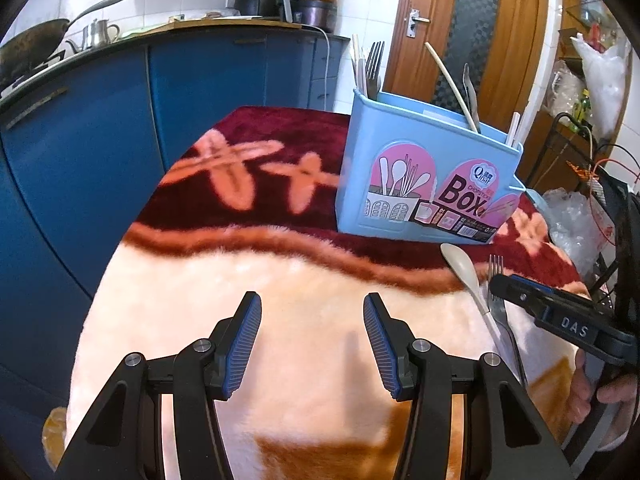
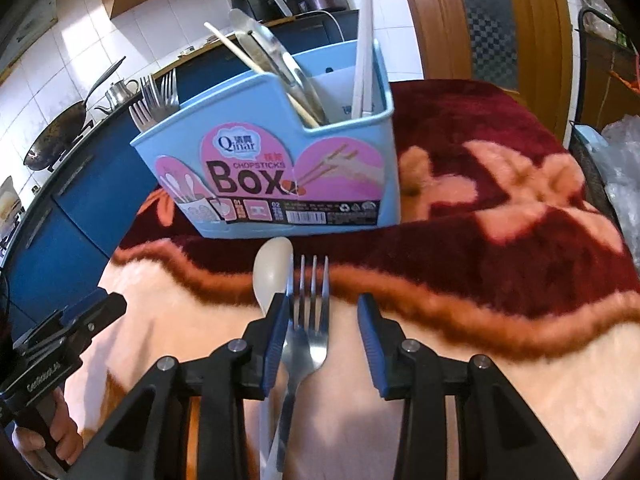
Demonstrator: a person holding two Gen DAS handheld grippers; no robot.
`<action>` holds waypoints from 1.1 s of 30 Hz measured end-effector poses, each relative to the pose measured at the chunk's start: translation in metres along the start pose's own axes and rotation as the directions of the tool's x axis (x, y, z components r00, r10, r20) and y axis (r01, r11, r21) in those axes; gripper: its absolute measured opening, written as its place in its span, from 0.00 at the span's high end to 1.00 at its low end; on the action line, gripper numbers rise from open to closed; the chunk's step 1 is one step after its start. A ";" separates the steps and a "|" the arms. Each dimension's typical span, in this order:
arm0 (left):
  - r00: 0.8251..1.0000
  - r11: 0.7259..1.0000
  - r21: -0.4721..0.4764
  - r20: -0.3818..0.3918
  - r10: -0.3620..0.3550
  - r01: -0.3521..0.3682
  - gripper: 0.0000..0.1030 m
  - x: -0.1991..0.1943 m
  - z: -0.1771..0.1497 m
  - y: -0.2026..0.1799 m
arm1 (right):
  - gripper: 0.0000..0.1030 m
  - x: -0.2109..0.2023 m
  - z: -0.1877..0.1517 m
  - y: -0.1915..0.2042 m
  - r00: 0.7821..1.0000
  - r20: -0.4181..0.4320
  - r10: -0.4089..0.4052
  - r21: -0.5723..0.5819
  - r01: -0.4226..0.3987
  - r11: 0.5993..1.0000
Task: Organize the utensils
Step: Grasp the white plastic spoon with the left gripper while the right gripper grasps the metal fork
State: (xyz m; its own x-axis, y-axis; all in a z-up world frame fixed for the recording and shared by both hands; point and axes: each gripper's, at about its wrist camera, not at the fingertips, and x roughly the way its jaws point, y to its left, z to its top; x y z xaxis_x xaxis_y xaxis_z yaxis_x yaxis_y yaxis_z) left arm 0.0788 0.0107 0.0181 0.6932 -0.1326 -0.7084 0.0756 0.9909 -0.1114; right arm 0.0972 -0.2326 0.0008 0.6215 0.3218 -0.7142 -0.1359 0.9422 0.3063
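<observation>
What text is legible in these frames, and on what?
"Qinar": pink label on the blue utensil box.
"CHOPSTICKS": same label, above the big word.
"Box": same label, large dark letters.
"01", "02": small panels low on that label.
"DAS": right gripper body, seen from the left wrist view.
"GenRobot.AI", probably: left gripper body, partly blurred.
Unreadable: Chinese characters, barcode and fine print on the label.

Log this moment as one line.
left gripper: open, empty | right gripper: open around fork | spoon beside fork | box: upright
</observation>
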 end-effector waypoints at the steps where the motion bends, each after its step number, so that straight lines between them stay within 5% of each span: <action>1: 1.000 1.000 -0.002 -0.001 -0.001 0.001 0.47 0.001 0.000 0.000 | 0.61 0.002 0.002 -0.001 1.000 -0.001 0.003 0.001 -0.003 1.000; 7: 1.000 1.000 -0.008 -0.014 -0.007 0.007 0.47 0.005 -0.001 0.000 | 0.62 0.008 0.008 -0.006 0.999 0.005 0.037 0.014 -0.037 0.999; 9: 1.000 1.000 -0.009 -0.017 -0.008 0.008 0.47 0.005 -0.001 -0.001 | 0.75 0.008 0.008 -0.008 0.998 0.008 0.055 0.025 -0.055 0.998; 16: 1.000 1.000 0.010 -0.012 -0.006 0.006 0.47 0.002 0.001 -0.009 | 0.76 -0.007 0.003 -0.009 0.993 0.074 0.090 0.032 -0.092 0.995; 26: 0.997 0.997 0.049 -0.043 -0.057 0.059 0.47 0.006 0.009 -0.035 | 0.76 -0.027 0.000 -0.019 0.991 0.105 -0.079 -0.010 0.081 0.997; 33: 0.986 0.990 0.036 -0.093 -0.135 0.139 0.47 0.025 0.020 -0.061 | 0.76 -0.029 -0.003 -0.042 0.992 0.083 -0.100 0.001 0.100 0.995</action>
State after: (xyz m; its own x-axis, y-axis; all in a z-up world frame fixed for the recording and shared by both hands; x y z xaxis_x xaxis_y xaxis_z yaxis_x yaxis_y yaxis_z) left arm 0.1056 -0.0529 0.0208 0.6071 -0.2669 -0.7485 0.1971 0.9630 -0.1836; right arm 0.0828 -0.2814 0.0065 0.6936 0.2170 -0.6869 -0.0718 0.9696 0.2338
